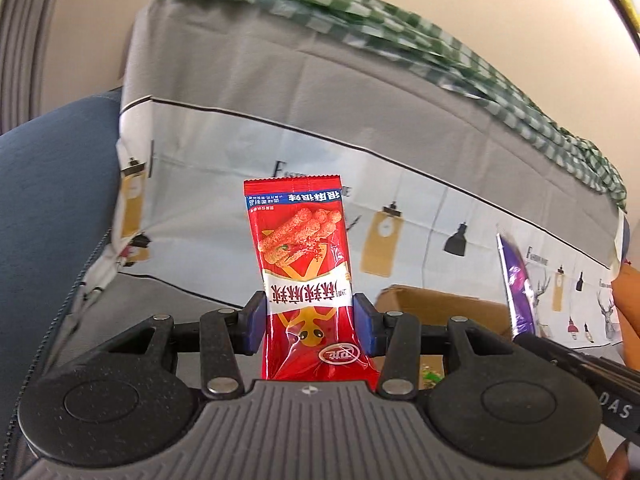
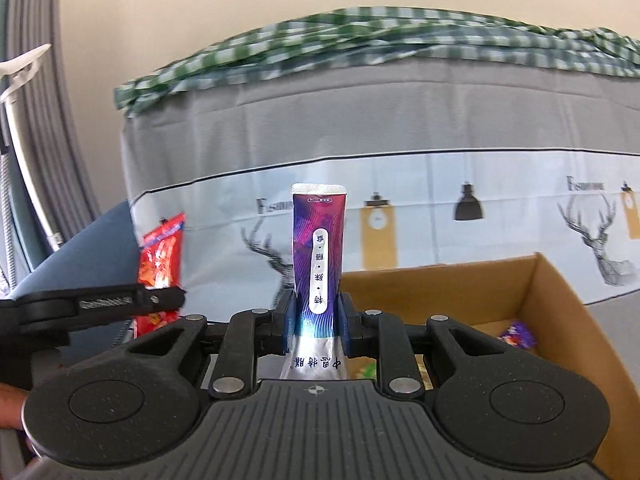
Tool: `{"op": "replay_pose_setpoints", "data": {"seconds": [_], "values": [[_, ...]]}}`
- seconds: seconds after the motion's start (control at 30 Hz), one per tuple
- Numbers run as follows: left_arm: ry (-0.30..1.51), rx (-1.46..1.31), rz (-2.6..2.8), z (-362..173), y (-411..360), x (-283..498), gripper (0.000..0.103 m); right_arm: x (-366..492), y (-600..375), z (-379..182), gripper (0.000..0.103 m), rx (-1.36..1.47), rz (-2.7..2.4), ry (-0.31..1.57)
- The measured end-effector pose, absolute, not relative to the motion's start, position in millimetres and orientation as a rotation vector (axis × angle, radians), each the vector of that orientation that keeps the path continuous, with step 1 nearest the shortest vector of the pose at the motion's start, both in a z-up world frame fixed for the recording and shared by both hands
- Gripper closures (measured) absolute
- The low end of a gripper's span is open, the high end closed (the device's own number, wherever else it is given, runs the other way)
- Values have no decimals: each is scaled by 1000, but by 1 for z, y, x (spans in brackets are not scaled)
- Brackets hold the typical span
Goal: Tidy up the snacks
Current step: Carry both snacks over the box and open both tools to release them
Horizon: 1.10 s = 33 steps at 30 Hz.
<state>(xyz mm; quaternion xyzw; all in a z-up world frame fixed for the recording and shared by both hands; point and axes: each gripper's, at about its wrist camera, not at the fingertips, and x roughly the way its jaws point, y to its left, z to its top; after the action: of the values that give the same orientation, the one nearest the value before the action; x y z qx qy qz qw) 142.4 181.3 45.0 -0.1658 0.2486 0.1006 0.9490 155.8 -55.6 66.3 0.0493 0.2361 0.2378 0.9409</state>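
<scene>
My left gripper is shut on a red snack packet and holds it upright in the air. My right gripper is shut on a purple snack packet, also upright. Each packet shows in the other view: the purple one at the right of the left wrist view, the red one at the left of the right wrist view. An open cardboard box lies below and to the right of the right gripper, with a small purple packet inside. Its edge shows in the left wrist view.
A bed with a grey and white printed cover stands behind the box. A green checked cloth lies on top of it. A blue cushion is at the left. A person's fingers show at the left edge.
</scene>
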Motion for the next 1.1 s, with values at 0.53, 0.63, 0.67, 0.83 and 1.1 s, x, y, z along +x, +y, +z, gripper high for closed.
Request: {"op": "replay_pose_setpoints", "data": {"seconds": [0.53, 0.63, 0.67, 0.83, 1.1], "values": [[468, -312, 64, 49, 125, 145, 54, 167, -101, 57, 80, 100, 410, 477], [462, -309, 33, 49, 114, 146, 54, 168, -107, 55, 80, 96, 395, 478], [462, -308, 25, 49, 110, 146, 54, 169, -109, 55, 80, 95, 390, 478], [461, -300, -14, 48, 94, 148, 54, 170, -116, 52, 80, 90, 370, 480], [465, -281, -77, 45, 70, 148, 54, 172, -126, 49, 80, 68, 334, 473]]}}
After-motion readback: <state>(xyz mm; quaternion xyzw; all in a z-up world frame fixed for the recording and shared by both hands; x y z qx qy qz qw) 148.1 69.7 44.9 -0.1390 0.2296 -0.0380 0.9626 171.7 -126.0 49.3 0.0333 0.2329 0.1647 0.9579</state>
